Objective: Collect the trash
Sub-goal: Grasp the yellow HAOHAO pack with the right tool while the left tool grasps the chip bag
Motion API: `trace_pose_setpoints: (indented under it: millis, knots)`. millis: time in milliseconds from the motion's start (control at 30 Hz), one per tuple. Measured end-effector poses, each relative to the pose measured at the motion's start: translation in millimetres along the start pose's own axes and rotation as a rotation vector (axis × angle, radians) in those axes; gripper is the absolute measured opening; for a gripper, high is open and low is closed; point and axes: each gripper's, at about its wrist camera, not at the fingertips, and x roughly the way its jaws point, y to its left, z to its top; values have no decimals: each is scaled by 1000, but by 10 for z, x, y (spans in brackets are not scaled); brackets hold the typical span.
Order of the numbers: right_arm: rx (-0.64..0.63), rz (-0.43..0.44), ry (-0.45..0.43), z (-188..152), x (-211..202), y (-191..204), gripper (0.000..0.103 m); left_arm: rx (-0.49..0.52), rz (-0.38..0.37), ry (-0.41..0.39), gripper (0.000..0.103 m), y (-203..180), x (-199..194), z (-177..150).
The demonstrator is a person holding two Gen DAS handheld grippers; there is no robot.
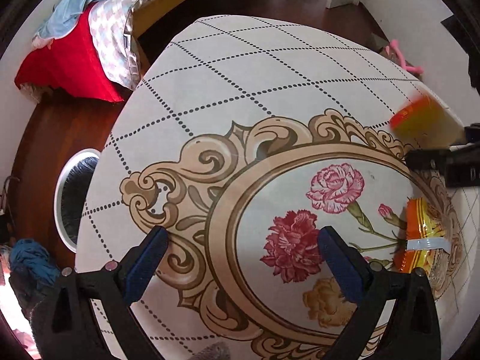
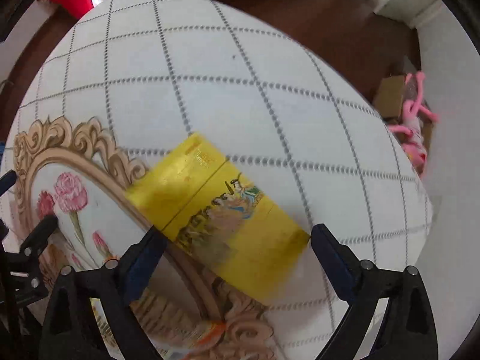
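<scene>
— Surface? Floral dotted-grid tablecloth (image 1: 270, 69), wooden floor (image 1: 39, 138) around.

— Trash? Yellow box (image 2: 216, 210) centre frame, orange wrapper (image 1: 423, 234) at right edge.

— Tools? Right gripper (image 2: 237, 255) jaws apart, straddling the box untouched; left gripper (image 1: 243, 255) jaws apart, empty.

A box (image 2: 216, 213) lay flat on the tabletop (image 2: 240, 90) between the spread right tongs (image 2: 237, 237), with a snack packet (image 1: 426, 237) nearby to its left. A bed (image 1: 99, 39) stood beyond the tabletop, and a bin (image 1: 75, 198) sat on the floor beside it.
</scene>
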Motion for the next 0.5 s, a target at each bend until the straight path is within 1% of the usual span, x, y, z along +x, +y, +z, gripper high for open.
trace_pose_setpoints:
  millis: [33,67,100,133,167,200,267,300,333,367,433,467,500]
  knots:
    - [35,50,-20,12,-9,-53,86,4,0,-1,103,-12,19,6]
    - [50,43,-30,7,1,-52,84,10,4,-1,103,-21,13,3]
    - [61,39,-42,-1,-5,-38,77,21,15,1,103,-34,9,17]
    - [77,37,-75,-40,-52,-57,57,31,23,-1,103,-65,-11,6]
    - [111,37,-88,-70,-89,-115,46,43,29,-10,103,-86,-27,8]
    - [158,41,-97,-123,-126,-158,33,59,30,-20,103,-108,-45,8]
    - [262,74,-125,-266,-195,-276,32,82,36,-27,103,-129,-62,-3]
    - [277,80,-140,-317,-231,-300,33,92,39,-36,103,-139,-79,-9]
    - [259,96,-168,-358,-286,-288,34,99,52,-47,103,-145,-94,-10]
    - [229,107,-192,-371,-341,-251,37,98,67,-57,103,-150,-106,-16]
    - [128,60,-206,-287,-425,-103,74,61,86,-66,103,-98,-95,28]
    - [82,37,-202,-226,-443,-40,79,32,84,-58,103,-63,-73,55]
    - [18,1,-193,-113,-476,67,80,6,77,-46,103,-24,-43,84]
